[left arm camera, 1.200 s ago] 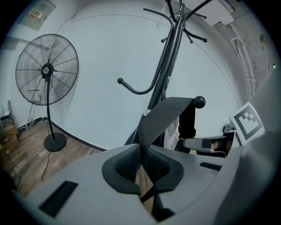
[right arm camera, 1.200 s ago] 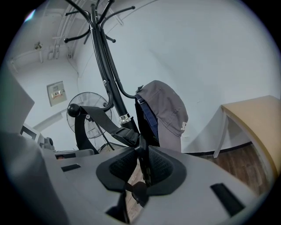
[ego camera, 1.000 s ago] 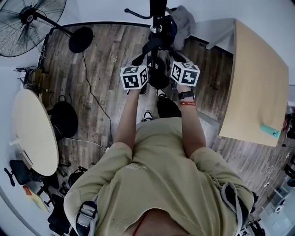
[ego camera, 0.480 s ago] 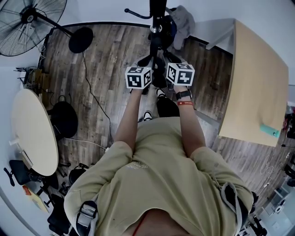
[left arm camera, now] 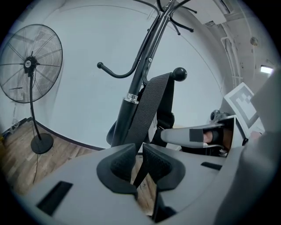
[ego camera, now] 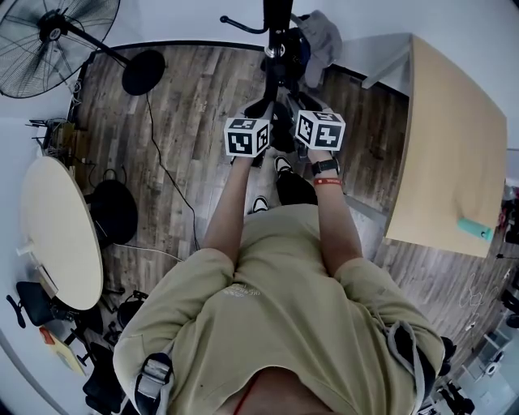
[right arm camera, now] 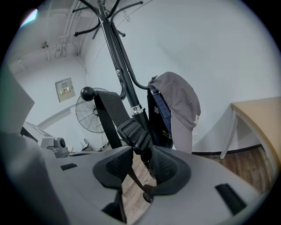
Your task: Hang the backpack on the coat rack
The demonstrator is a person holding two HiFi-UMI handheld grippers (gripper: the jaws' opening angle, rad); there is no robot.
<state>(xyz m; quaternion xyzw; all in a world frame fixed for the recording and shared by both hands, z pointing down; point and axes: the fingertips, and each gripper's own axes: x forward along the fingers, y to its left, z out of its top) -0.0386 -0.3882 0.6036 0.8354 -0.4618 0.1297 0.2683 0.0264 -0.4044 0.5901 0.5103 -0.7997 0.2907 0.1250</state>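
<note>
The black coat rack stands in front of me, its pole at the top of the head view. A black backpack strap is looped over a ball-tipped hook and runs down between the jaws of my left gripper, which is shut on it. My right gripper is opening. The strap's buckle hangs between its pads, lying against the right one, unpressed. From above, the two marker cubes sit side by side and hide most of the backpack.
A grey cap and a dark blue bag hang on the rack's far side. A pedestal fan stands to the left, a wooden table to the right, a round table at my left. A cable runs across the floor.
My left gripper has shifted right, closer to the right one and the rack pole. The dark backpack that showed between the cubes is now mostly covered. The right gripper has hardly moved.
</note>
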